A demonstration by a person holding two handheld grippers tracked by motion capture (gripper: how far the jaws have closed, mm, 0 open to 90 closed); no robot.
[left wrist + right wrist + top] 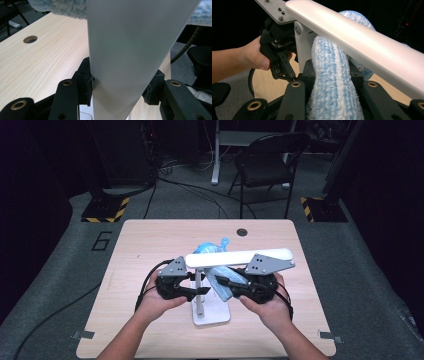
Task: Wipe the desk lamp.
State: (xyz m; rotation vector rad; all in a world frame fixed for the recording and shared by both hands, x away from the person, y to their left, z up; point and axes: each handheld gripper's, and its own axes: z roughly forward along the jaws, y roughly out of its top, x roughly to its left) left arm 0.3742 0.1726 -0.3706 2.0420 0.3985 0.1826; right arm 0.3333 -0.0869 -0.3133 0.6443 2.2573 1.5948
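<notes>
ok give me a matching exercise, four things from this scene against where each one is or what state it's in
Things:
1. left gripper
2. right gripper
3. white stand
4. round hole

Places or states:
A. in the table top near its far edge
B. shut on the blue towel
C. clamped on the stand's upright post
D. base resting on the table between the two hands

Pairs: 1-C, 2-B, 3-D, 4-A

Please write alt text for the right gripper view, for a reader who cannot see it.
The right gripper is shut on a fluffy blue-and-white towel that passes under a white rack bar. Behind, a hand holds the left gripper at the rack's white post.
</notes>
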